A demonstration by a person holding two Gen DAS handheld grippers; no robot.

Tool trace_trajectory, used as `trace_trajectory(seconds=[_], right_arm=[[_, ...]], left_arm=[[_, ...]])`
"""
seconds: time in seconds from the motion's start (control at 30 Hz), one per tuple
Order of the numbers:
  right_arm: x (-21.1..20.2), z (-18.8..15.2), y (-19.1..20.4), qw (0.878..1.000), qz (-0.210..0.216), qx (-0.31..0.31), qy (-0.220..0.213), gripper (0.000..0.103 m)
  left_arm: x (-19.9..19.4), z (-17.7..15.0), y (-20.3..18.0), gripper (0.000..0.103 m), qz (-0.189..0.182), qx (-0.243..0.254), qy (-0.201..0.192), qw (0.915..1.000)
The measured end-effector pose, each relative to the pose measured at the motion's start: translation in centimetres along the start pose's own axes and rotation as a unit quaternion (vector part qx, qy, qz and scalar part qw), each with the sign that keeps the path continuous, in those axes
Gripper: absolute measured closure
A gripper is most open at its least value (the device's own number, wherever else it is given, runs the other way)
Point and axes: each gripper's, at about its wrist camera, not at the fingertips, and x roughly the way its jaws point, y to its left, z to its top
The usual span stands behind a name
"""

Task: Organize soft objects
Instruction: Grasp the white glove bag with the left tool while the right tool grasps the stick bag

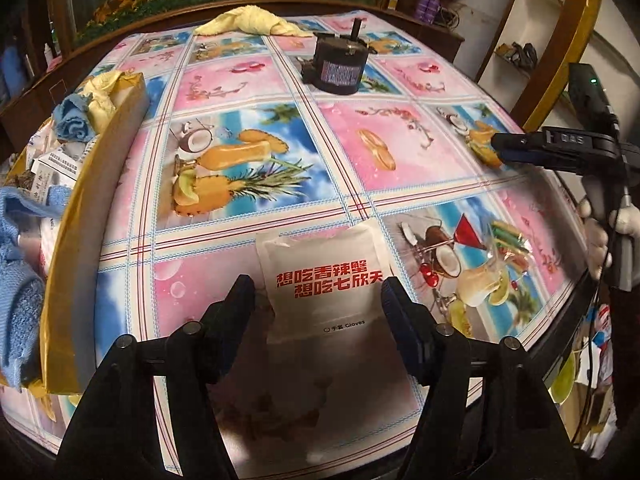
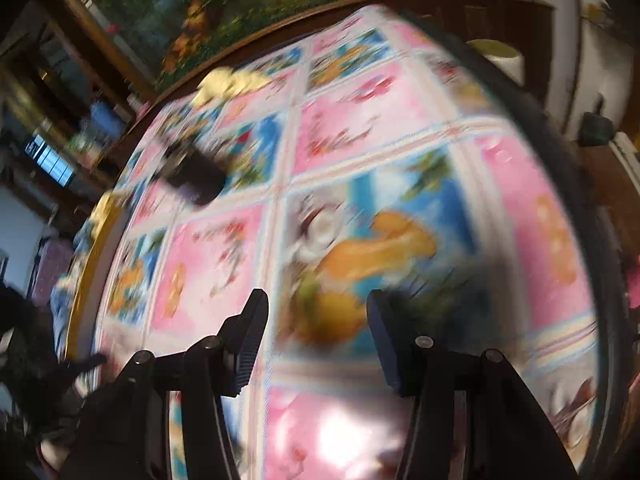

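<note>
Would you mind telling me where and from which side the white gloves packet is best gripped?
Probably across its near half, coming from above. The gloves packet lies flat with its long sides roughly parallel to the left gripper's open fingers, which already straddle its width without pressing it.

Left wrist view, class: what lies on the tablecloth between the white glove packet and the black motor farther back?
Nothing: between the glove packet and the black motor only bare printed tablecloth shows, in the left wrist view.
</note>
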Motion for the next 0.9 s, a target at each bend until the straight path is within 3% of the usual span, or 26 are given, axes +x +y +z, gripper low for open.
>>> trace_trajectory(seconds=[0.13, 0.23, 0.33, 0.43, 0.63, 0.67, 0.7, 0.77, 0.9], right_arm=[[0.4, -3.7, 3.5, 0.995, 0.044, -0.075, 0.056, 0.051], [0.2, -5.5, 5.6, 0.989, 0.063, -0.116, 0.073, 0.045], [0.0, -6.8, 7.2, 0.983, 0.061, -0.152, 0.079, 0.041], [0.1, -7.8, 8.6, 0.978, 0.033, -0.194, 0.071, 0.035], [0.2, -9.4, 9.9, 0.967, -0.02, -0.25, 0.048, 0.035], [0.2, -9.5, 10.0, 0.965, -0.028, -0.256, 0.045, 0.048], [0.1, -9.5, 10.1, 0.965, -0.031, -0.258, 0.041, 0.067], [0.0, -9.2, 10.0, 0.968, -0.016, -0.246, 0.046, 0.086], [0.1, -9.1, 10.0, 0.971, -0.008, -0.236, 0.046, 0.087]], left_arm=[[0.5, 0.2, -0.4, 0.022, 0.004, 0.013, -0.006, 0.9999], [0.7, 0.2, -0.4, 0.02, 0.006, 0.012, -0.013, 0.9998], [0.8, 0.1, -0.5, 0.02, 0.016, 0.024, -0.02, 0.9994], [1.0, -0.1, -1.1, 0.02, 0.03, 0.044, -0.027, 0.9982], [0.7, 0.5, -0.9, 0.054, 0.007, 0.033, -0.041, 0.9986], [0.5, 0.6, -0.5, 0.062, -0.008, 0.024, -0.043, 0.9988], [0.4, 0.6, -0.3, 0.065, -0.015, 0.018, -0.044, 0.9988], [-0.2, 0.7, 0.0, 0.075, -0.02, 0.012, -0.049, 0.9985], [-1.5, 0.8, 0.5, 0.08, -0.057, 0.001, -0.061, 0.9965]])
